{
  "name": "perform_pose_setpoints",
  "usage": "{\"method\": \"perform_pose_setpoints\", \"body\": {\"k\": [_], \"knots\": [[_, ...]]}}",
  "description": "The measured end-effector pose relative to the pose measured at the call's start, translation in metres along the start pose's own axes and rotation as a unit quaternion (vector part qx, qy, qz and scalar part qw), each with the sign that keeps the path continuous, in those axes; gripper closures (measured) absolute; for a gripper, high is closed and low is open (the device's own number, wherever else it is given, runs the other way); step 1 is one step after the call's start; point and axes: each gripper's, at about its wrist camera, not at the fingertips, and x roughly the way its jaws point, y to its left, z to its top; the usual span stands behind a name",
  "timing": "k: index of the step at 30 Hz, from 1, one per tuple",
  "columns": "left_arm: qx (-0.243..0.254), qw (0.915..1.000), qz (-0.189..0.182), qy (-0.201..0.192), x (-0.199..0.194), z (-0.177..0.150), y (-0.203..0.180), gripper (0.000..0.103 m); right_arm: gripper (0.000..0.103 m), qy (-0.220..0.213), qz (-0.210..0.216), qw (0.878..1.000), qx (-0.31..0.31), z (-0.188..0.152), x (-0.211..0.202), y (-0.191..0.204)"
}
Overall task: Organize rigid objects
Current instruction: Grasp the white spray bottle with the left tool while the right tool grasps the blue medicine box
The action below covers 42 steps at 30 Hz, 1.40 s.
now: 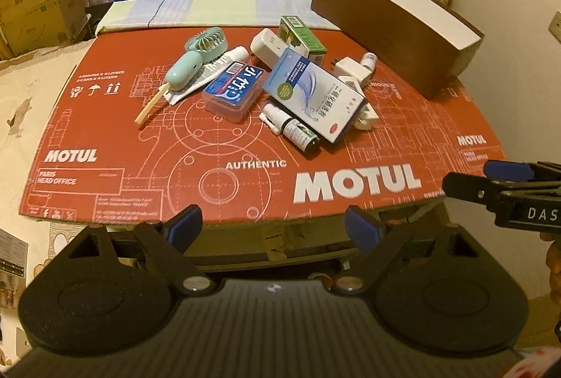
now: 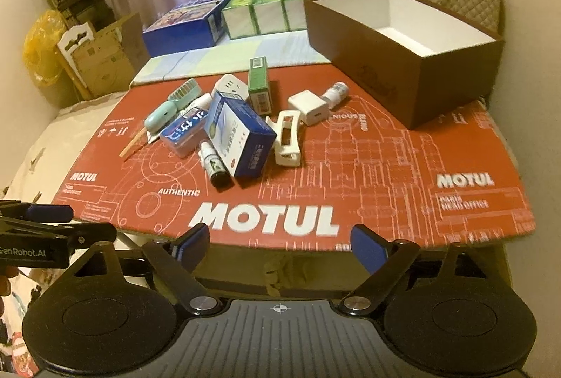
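The red cardboard sheet (image 1: 245, 174) ahead of the left hand-held gripper (image 1: 273, 227) carries "MOTUL" several times, "AUTHENTIC" and "PARIS HEAD OFFICE". The right hand-held gripper (image 1: 470, 181) shows "DAS"; in the right wrist view the left one shows "GenRobot.AI".

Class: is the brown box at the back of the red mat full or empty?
Empty. The brown box is open-topped, showing only bare white walls and floor.

You see a red mat (image 2: 385, 167) with white blueprint lines, brown box (image 2: 378, 76) lined white, mint fan (image 1: 196, 62), blue-white carton (image 2: 242, 136).
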Motion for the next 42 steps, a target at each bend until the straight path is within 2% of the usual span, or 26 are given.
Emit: {"method": "perform_pose_setpoints", "body": {"k": [10,13,23,27,31,34,42], "knots": [[-0.036,0.999,0.017,0.021,0.057,0.038,-0.017,0.019,0.023,0.021,0.028,0.999,-0.027,0.049,0.047,-0.035],[-0.048,0.9982,0.022,0.029,0.074,0.048,-0.021,0.028,0.023,0.031,0.035,0.998,-0.036,0.064,0.062,-0.046],[-0.099,0.9928,0.05,0.045,0.115,0.071,-0.024,0.034,0.023,0.059,0.064,0.994,-0.062,0.102,0.103,-0.073],[-0.123,0.9899,0.051,0.047,0.126,0.076,-0.021,0.042,0.023,0.067,0.078,0.992,-0.074,0.113,0.115,-0.078],[-0.138,0.9875,0.056,0.051,0.138,0.081,-0.021,0.058,0.023,0.072,0.087,0.99,-0.083,0.124,0.126,-0.083],[-0.145,0.9863,0.059,0.054,0.146,0.084,-0.022,0.065,0.023,0.074,0.094,0.989,-0.089,0.129,0.131,-0.087],[-0.161,0.9827,0.07,0.059,0.157,0.085,-0.023,0.076,0.023,0.08,0.107,0.986,-0.101,0.14,0.142,-0.095]]}}
